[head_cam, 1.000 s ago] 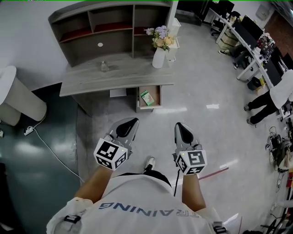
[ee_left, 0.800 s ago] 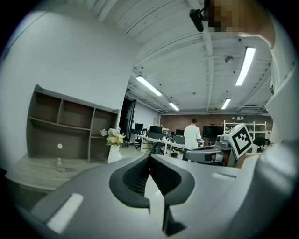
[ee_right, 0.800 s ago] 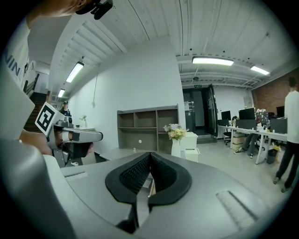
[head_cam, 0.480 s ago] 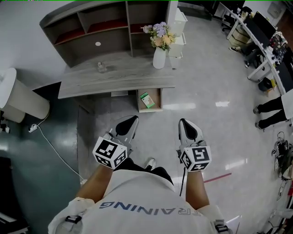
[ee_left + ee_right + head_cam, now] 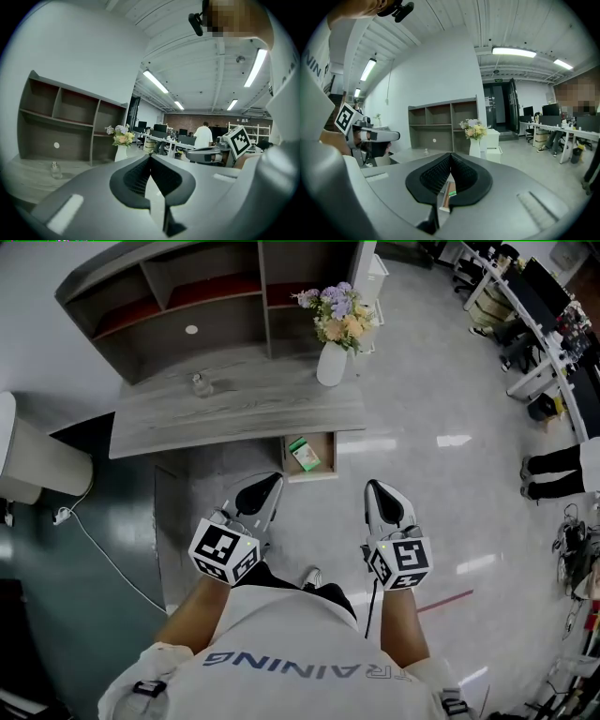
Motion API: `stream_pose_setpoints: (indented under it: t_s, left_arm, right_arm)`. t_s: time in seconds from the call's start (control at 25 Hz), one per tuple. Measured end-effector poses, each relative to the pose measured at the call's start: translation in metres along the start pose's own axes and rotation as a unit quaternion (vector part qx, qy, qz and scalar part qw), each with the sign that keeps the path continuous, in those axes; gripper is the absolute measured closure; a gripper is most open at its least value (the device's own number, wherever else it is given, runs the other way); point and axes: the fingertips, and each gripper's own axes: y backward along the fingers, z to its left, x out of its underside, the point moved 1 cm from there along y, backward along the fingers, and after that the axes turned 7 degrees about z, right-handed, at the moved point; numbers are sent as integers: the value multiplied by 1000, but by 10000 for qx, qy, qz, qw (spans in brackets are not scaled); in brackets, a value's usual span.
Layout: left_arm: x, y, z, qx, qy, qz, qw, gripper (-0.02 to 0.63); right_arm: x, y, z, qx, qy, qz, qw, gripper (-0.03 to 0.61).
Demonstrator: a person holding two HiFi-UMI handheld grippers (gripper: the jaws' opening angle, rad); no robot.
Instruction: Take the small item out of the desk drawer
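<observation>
The grey desk (image 5: pixel 234 409) has a small drawer (image 5: pixel 323 457) pulled open under its right end. Inside it lies a small green-and-white item (image 5: pixel 302 454). My left gripper (image 5: pixel 273 482) and right gripper (image 5: pixel 372 487) hover over the floor in front of the desk, short of the drawer, pointing toward it. Both are shut with nothing between the jaws. In the right gripper view the drawer and the green item (image 5: pixel 449 192) show below the closed jaw tips (image 5: pixel 450 155). The left gripper view shows its closed jaws (image 5: pixel 150 156) aimed over the desk top.
On the desk stand a white vase of flowers (image 5: pixel 332 360) and a small glass bottle (image 5: pixel 198 384), with a shelf unit (image 5: pixel 187 310) behind. A white bin (image 5: pixel 37 463) and a floor cable (image 5: pixel 103 540) lie left. A person (image 5: pixel 562 465) stands at far right near office desks.
The desk and open drawer have drawn nearer as the person stepped forward. Both grippers stayed shut and kept about the same spacing.
</observation>
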Motion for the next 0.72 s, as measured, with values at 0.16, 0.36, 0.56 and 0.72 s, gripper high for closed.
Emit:
stream_pose_setpoints:
  t_s: [0.16,0.36,0.56,0.72]
  left_arm:
    - [-15,-15,48,255,-105,-4,9996,615]
    - [-23,-30,101,601,-242,118,9978,615]
    - [-34,-39,124,708,-297,15,9971,615]
    - [-37,-42,119,658,-272,5,9975,615]
  right_arm:
    - [-22,-38,15,237,23,-39,9997,560]
    - [-47,-78,31,610,-156,-160,9979,560]
    - [-57,-95,36,751,-51,-107,9971,560]
    - [-67,-93,27,747,-36,-219,9970,560]
